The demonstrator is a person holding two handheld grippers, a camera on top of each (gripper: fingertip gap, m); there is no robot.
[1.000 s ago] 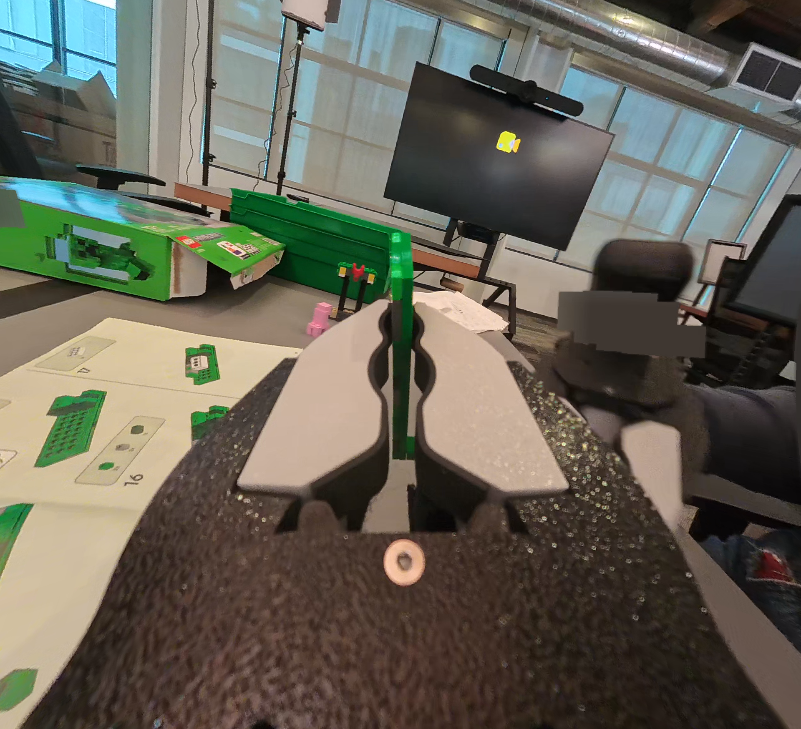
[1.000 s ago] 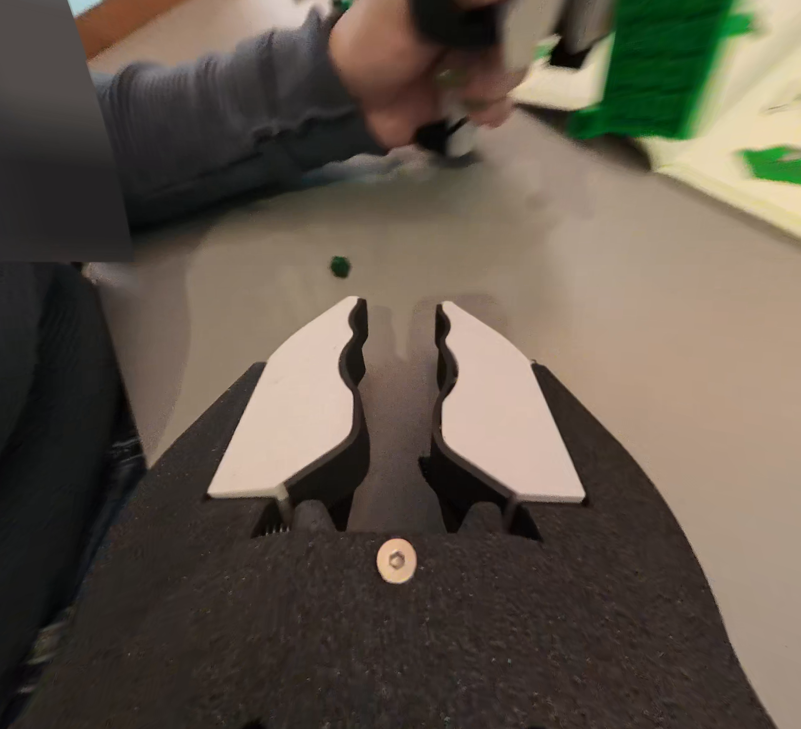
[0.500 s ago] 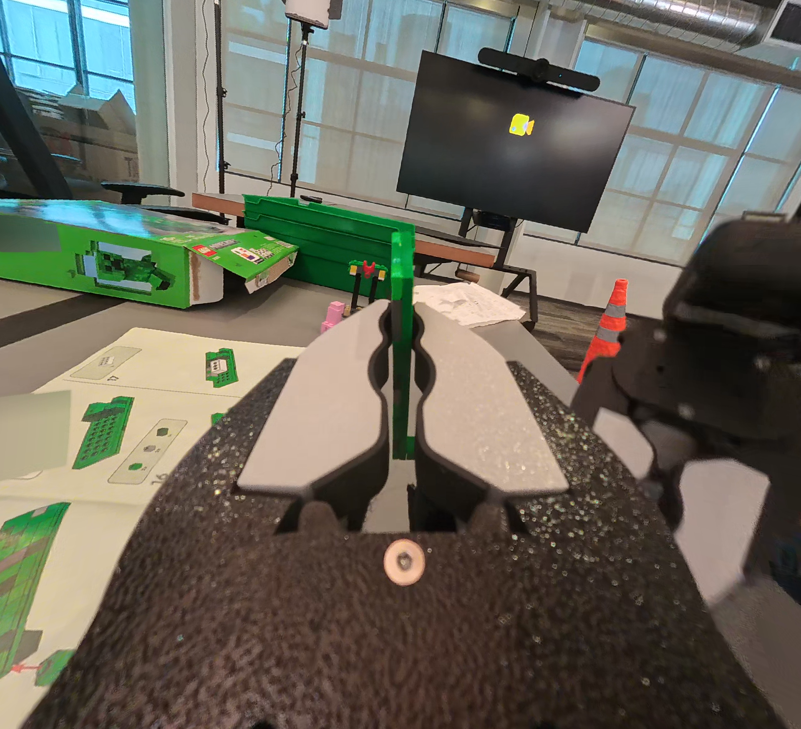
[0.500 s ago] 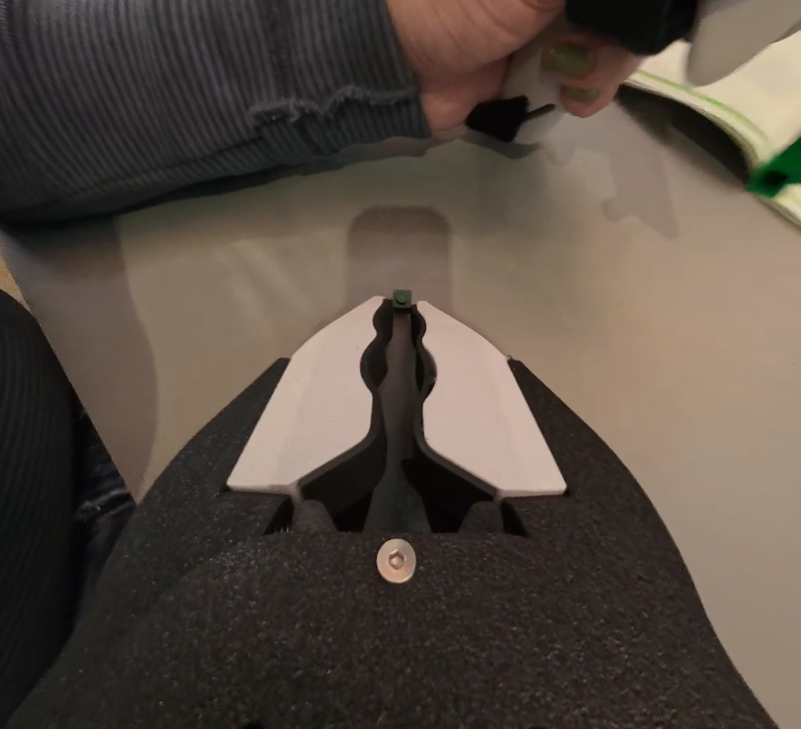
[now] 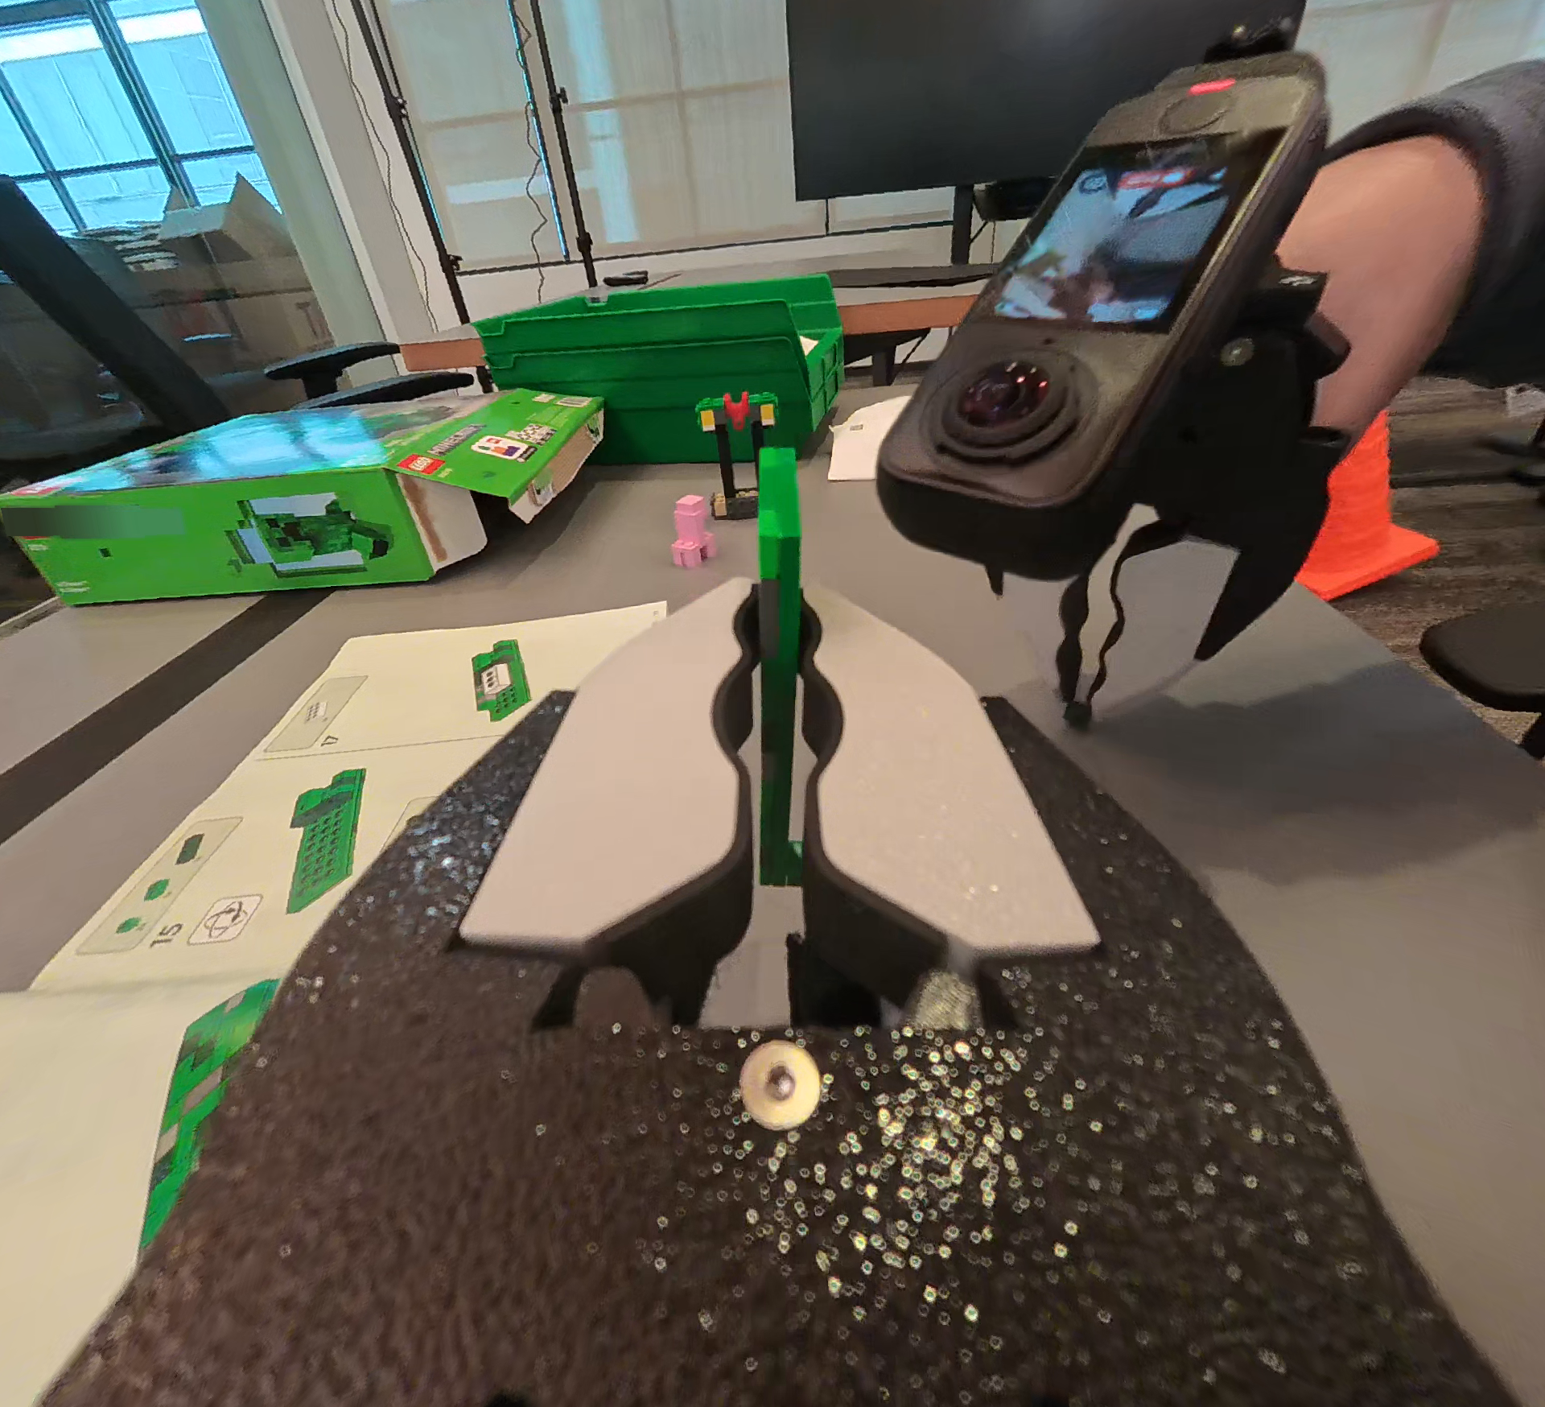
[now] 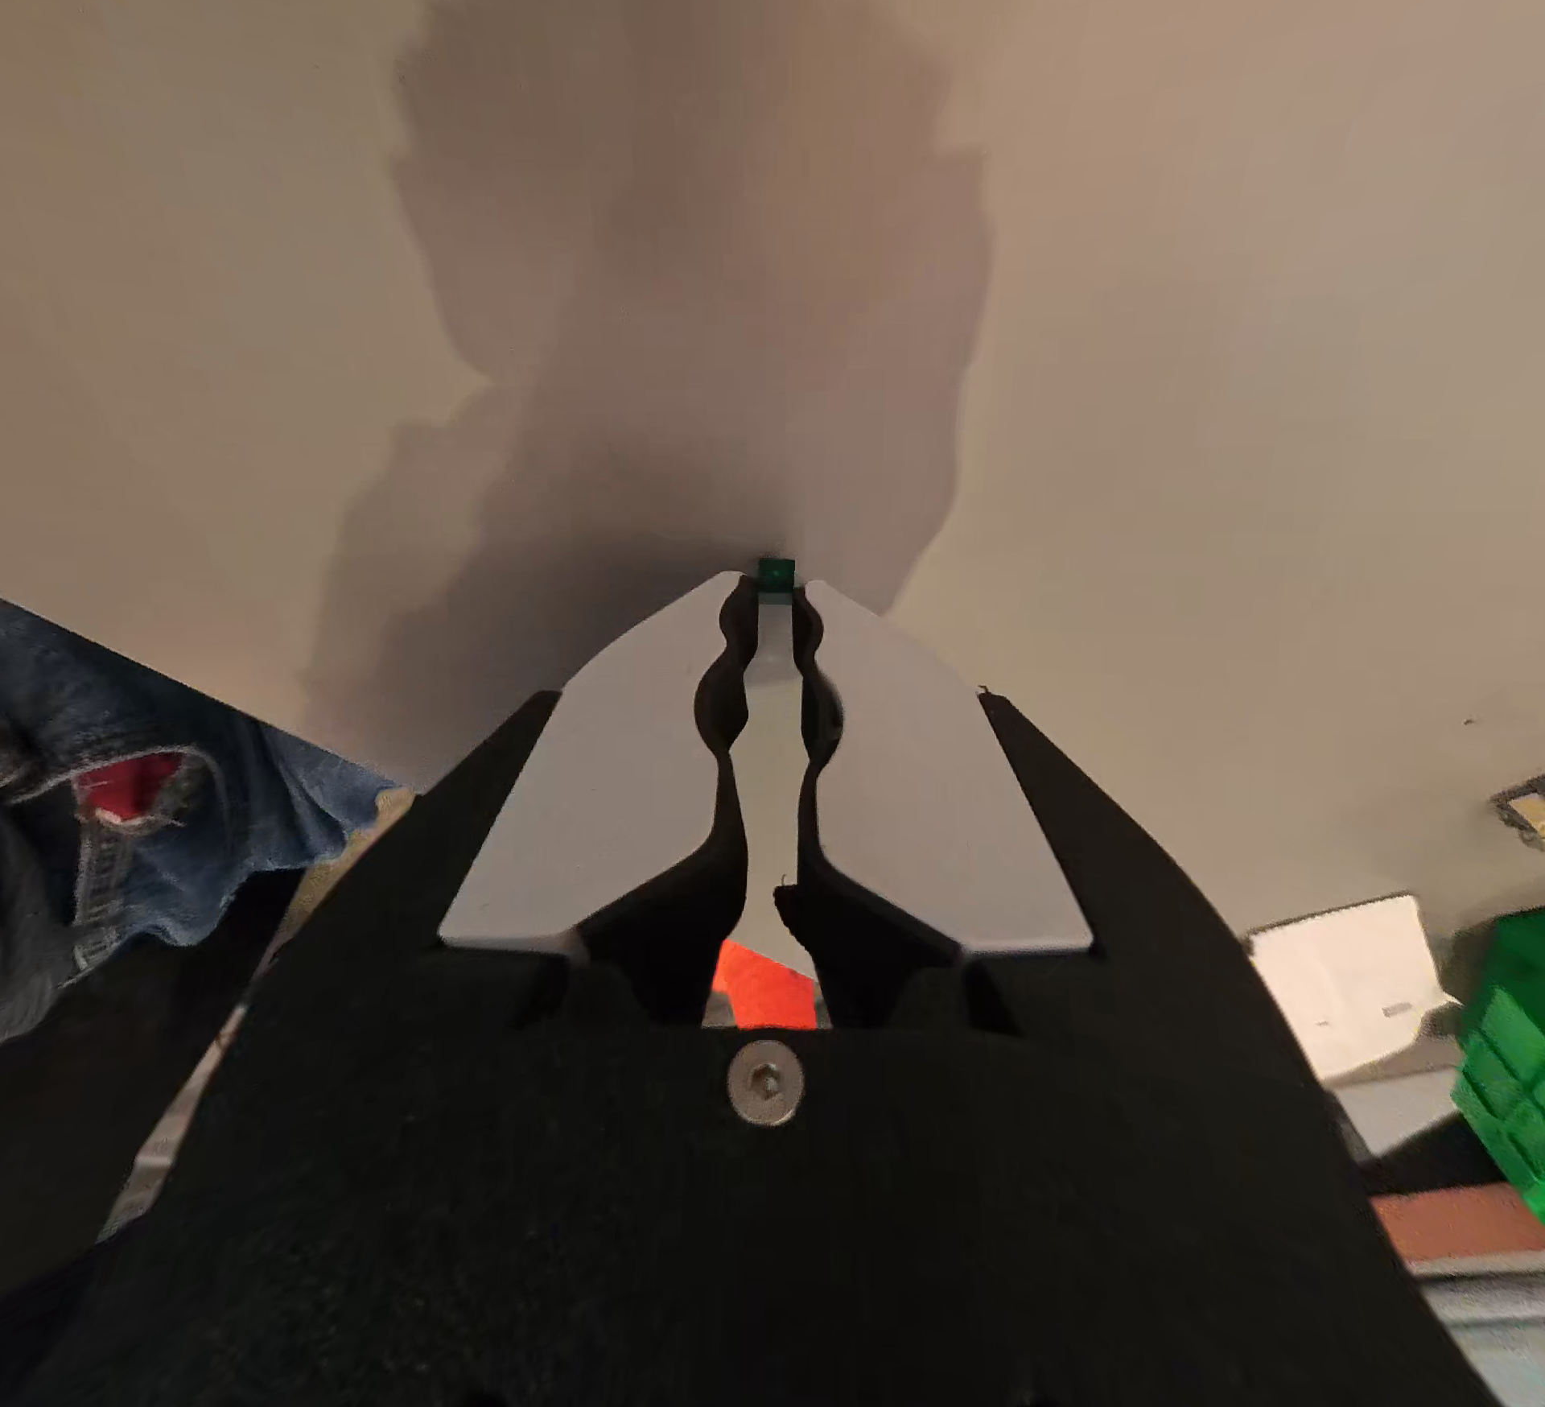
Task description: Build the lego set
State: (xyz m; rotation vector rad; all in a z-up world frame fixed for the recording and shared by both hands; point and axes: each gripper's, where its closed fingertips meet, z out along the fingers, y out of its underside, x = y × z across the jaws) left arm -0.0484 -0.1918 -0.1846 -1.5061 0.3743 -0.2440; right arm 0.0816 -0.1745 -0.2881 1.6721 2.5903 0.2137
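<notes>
My left gripper (image 5: pixel 777 602) is shut on a thin green lego plate (image 5: pixel 777 530) that stands on edge between the fingers, above the grey table. My right gripper (image 6: pixel 774 582) is shut on a tiny dark green stud piece (image 6: pixel 775 572) pinched at its fingertips, pointing straight down at the table top. In the left wrist view the right gripper (image 5: pixel 1078 702) hangs to the right with its camera body facing me, and the tiny piece (image 5: pixel 1078 713) is at its tips just above the table.
The open instruction booklet (image 5: pixel 401 748) lies left of my left gripper. Farther back are the green set box (image 5: pixel 276 505), stacked green trays (image 5: pixel 669 355), a small pink lego figure (image 5: pixel 692 530) and a small black-post build (image 5: pixel 736 455). An orange cone (image 5: pixel 1358 522) stands right. The left gripper's tips are roughly 15 cm from the right gripper's.
My right gripper closed on the tiny green piece, lifted it and swung in front of the left gripper. The left gripper tilted downward, still holding the green plate.
</notes>
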